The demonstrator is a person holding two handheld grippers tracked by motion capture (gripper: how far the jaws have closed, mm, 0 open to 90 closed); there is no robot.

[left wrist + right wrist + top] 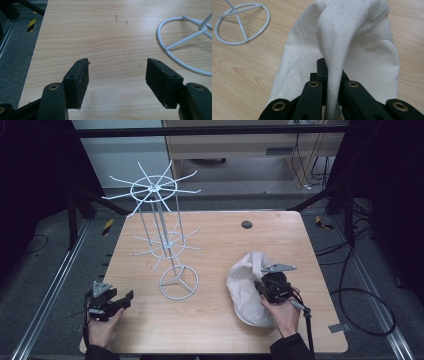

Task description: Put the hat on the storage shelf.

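Note:
A cream cloth cap (246,285) lies on the wooden table (210,330) at the right. My right gripper (264,287) is shut on a fold of the cap's fabric (334,65), which runs up between its black jaws and lifts into a ridge. A white wire rack (162,227) with two tiers of spokes stands left of centre on a ring base (180,42). My left gripper (117,75) stands open near the table's front left corner, with only bare wood between its pads.
A small dark round hole cover (246,224) sits in the table's far right part. Metal rails (55,280) and cables (360,300) run along the floor on both sides. Bare wood stretches between the rack base and the front edge.

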